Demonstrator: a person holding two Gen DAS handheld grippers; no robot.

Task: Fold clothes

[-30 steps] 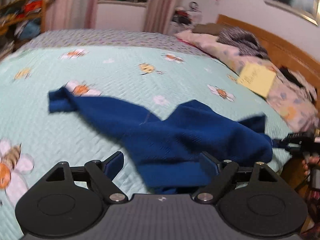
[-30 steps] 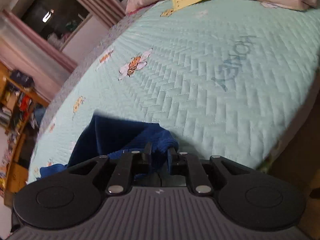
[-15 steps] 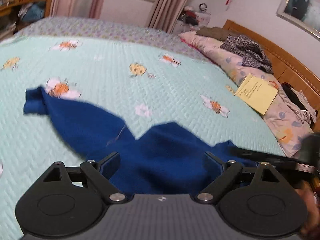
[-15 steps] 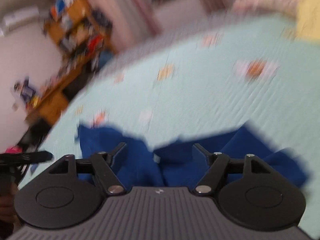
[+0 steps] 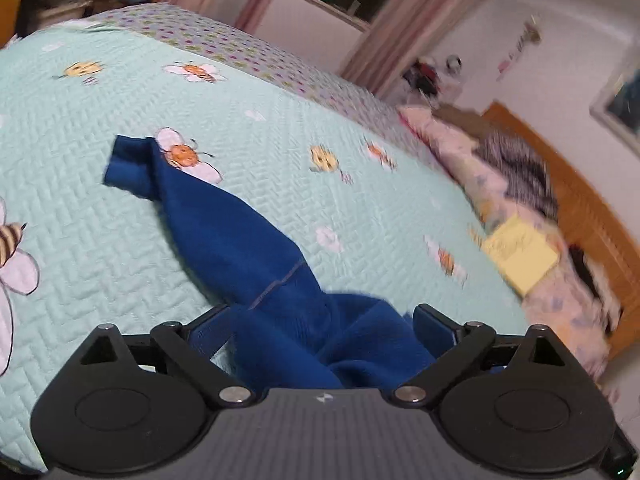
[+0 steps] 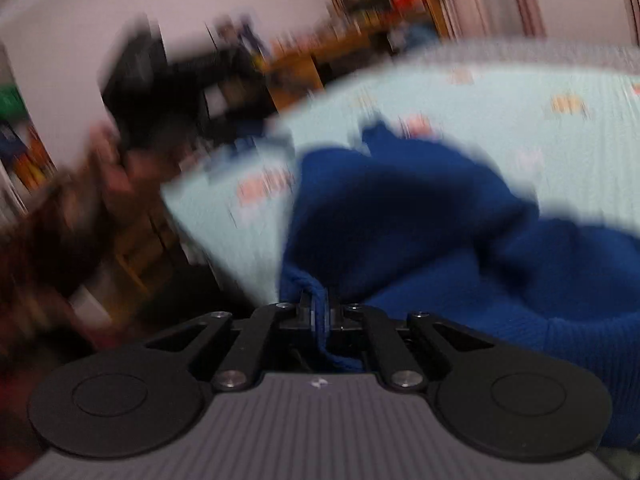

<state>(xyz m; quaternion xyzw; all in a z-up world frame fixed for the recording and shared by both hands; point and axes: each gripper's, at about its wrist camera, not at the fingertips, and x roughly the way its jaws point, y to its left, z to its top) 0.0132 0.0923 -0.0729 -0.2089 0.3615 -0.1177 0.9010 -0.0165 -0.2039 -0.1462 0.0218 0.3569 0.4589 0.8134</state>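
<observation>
One blue sweater (image 5: 248,248) lay bunched on the bed (image 5: 360,208). The right tongs (image 6: 319,312) pinched its edge to lift it; the left tongs (image 5: 322,330) were spread wide around the cloth, ready to grab.

A home bedroom is shown. A wide bed (image 5: 280,128) is covered by a pale green quilted bedspread printed with bees and flowers, and a wooden headboard (image 5: 592,216) is seen behind floral pillows (image 5: 460,148). Pink curtains (image 5: 384,28) are hung by a window, a framed picture (image 5: 620,100) is mounted on the wall, and cluttered wooden shelves (image 6: 372,4) are visible.
</observation>
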